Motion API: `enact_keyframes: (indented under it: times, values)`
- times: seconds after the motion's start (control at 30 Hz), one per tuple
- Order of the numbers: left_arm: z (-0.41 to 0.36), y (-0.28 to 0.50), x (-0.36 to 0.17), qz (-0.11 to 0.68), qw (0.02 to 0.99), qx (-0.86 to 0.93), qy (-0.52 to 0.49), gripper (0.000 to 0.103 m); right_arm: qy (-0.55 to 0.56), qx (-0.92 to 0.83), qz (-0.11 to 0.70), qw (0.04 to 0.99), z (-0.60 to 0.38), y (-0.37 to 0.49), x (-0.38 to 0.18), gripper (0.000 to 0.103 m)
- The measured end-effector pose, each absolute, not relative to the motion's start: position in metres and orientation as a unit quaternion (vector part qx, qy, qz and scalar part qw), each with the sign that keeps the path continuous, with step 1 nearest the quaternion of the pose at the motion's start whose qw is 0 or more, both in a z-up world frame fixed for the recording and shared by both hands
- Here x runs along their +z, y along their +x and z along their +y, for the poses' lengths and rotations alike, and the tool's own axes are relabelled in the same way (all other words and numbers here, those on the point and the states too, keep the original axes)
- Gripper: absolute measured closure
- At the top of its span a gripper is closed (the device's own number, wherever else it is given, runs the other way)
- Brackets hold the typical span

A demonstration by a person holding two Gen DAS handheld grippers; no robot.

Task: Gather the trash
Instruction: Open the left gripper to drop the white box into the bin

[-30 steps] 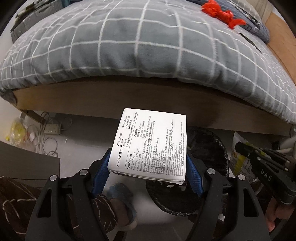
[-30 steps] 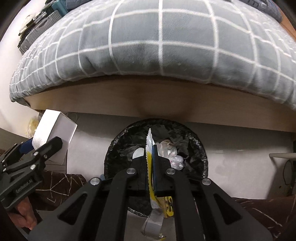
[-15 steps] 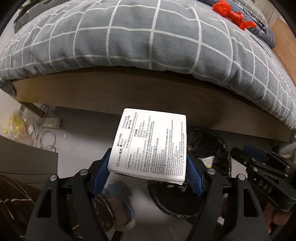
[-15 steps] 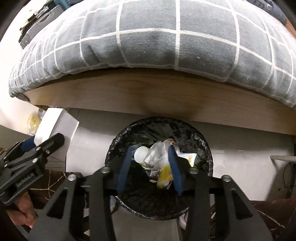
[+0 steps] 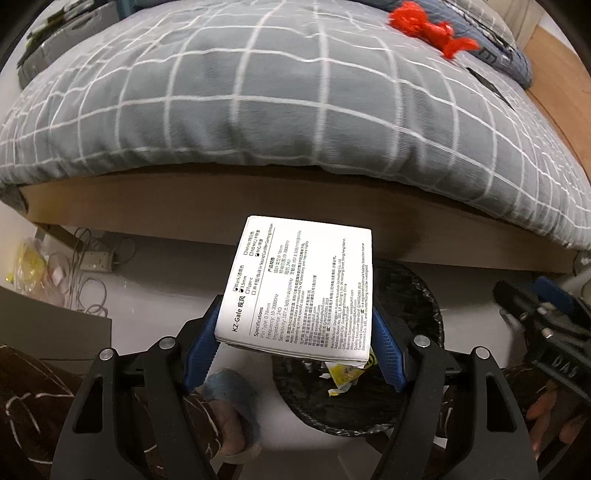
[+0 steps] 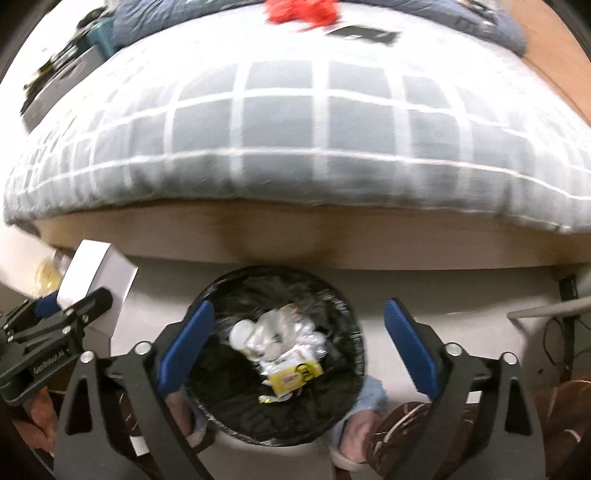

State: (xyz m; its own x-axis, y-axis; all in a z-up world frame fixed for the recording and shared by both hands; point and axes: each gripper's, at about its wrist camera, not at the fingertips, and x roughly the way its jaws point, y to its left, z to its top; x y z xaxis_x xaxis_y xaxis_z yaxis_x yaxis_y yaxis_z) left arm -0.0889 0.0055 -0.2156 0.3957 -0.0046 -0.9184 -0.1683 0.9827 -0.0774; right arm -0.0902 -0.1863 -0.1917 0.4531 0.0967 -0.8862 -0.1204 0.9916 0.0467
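My left gripper (image 5: 295,343) is shut on a white printed box (image 5: 301,295), held above the left side of a black-lined trash bin (image 5: 424,306). The box also shows in the right wrist view (image 6: 96,273), left of the bin (image 6: 347,306). My right gripper (image 6: 295,347) is open and empty, directly above the bin. A yellow wrapper (image 6: 295,374) lies inside the bin on several pieces of white and silvery trash (image 6: 269,336). The right gripper also shows at the right edge of the left wrist view (image 5: 543,332).
A bed with a grey checked duvet (image 5: 258,92) and wooden frame (image 6: 295,240) stands just behind the bin. A red item (image 5: 428,26) lies on the bed. A power strip with cables (image 5: 96,262) lies on the floor at left. My slippered feet (image 6: 365,413) are beside the bin.
My right gripper opened and let go of the yellow wrapper, which fell into the bin. The left gripper kept hold of the box and shifted slightly toward the bin.
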Motion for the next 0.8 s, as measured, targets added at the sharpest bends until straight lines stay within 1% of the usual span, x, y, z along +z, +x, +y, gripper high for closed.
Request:
enact_keyframes:
  times: [0.3,0.7,0.73,0.8]
  values:
    - [-0.039,-0.082,-0.215,0.552,0.832,0.019,-0.056,0.032,0.020,0.010,0.500,0.866,-0.246,-0.089,-0.172,0.008]
    - [-0.087,-0.073,-0.227,0.563,0.826,-0.014,-0.024,0.031,0.040,-0.014,0.493,0.869,-0.282,-0.096,-0.174,0.007]
    - [-0.089,-0.074,-0.228,0.562,0.827,-0.011,-0.018,0.030,0.041,-0.014,0.492,0.869,-0.283,-0.096,-0.173,0.007]
    - [-0.091,-0.074,-0.227,0.559,0.829,-0.006,-0.008,0.021,0.044,-0.013,0.491,0.870,-0.283,-0.095,-0.172,0.008]
